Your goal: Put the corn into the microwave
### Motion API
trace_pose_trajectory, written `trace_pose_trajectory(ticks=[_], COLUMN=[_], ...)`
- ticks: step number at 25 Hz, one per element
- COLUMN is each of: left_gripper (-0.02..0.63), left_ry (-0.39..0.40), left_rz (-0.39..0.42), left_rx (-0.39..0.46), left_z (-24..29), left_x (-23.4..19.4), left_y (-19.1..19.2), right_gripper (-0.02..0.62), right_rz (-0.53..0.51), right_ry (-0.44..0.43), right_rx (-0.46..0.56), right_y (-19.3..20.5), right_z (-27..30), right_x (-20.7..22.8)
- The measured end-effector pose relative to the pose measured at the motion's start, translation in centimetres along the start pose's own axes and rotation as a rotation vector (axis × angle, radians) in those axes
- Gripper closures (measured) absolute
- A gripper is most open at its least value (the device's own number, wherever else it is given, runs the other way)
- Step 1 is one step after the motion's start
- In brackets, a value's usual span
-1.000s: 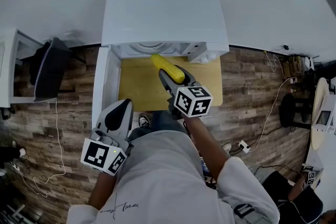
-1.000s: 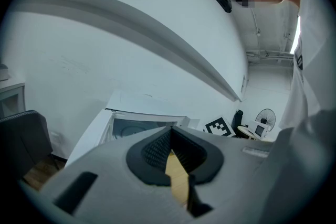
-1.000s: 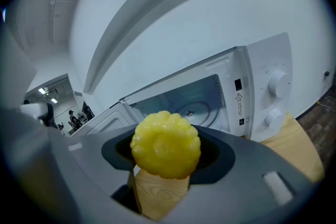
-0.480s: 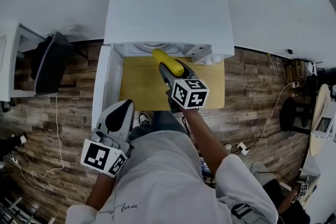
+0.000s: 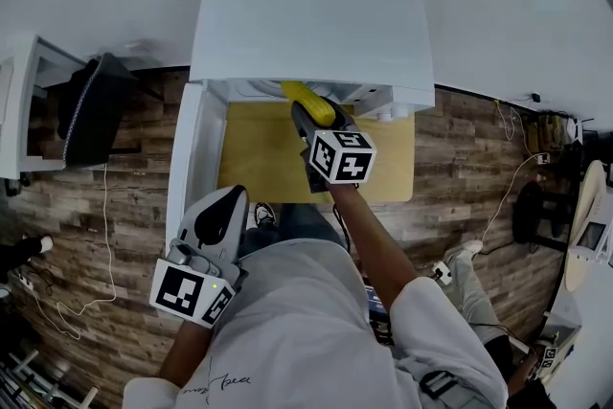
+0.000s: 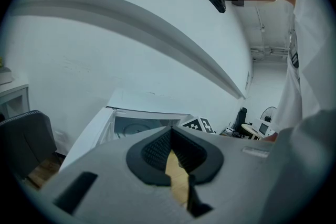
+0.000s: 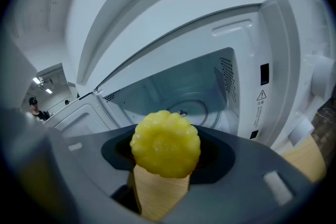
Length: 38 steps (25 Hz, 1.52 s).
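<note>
Clamping the corn (image 7: 165, 143) end-on in the right hand-held gripper (image 7: 165, 157), tip right at the front edge of the open microwave (image 5: 311, 19). Loads of empty cavity straight ahead, door (image 5: 187, 148) swung out to the left. Over the yellow table (image 5: 254, 163). Left hand-held gripper (image 5: 218, 215) pinched together on nothing, down near the door's outer edge.
</note>
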<state>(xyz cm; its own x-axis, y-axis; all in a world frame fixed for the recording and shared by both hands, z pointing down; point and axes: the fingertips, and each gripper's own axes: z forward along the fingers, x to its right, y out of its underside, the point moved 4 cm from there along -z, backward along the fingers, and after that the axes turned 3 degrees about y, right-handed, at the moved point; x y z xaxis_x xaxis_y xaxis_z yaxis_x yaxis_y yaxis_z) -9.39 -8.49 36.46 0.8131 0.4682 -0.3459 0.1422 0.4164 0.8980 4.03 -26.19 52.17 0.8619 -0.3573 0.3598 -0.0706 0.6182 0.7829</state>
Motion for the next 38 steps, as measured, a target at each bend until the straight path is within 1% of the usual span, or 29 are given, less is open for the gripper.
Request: trace_pose_trajectory(ticks=[10,25,30,35,38], left_gripper=[0.618,0.618,0.618,0.618,0.618], left_ry=[0.0,-0.031,-0.039,-0.047,-0.052], left_rz=[-0.01,-0.042,-0.044,-0.047,-0.047], left_rx=[-0.023,-0.038,-0.042,-0.043,-0.052], left_z=[1.2,2.3,2.7,2.9,2.9], left_x=[0.0,-0.3,-0.3,-0.5,-0.6], left_y=[0.2,0.5,0.5,0.4,0.6], right_gripper=[0.334,0.334,0.334,0.334,0.334], right_rz=[-0.033,-0.101,-0.135,-0.144,-0.175], right_ry=[0.021,0.039,0.05,0.066,0.075], right_rx=[-0.004,-0.007,-0.005,-0.003,0.002], right_y=[-0.5,-1.3,-1.5,-1.7,-1.8], right_z=[2.7,6.5,7.2,8.1,8.3], right_x=[0.8,1.3,1.3,1.5,1.3])
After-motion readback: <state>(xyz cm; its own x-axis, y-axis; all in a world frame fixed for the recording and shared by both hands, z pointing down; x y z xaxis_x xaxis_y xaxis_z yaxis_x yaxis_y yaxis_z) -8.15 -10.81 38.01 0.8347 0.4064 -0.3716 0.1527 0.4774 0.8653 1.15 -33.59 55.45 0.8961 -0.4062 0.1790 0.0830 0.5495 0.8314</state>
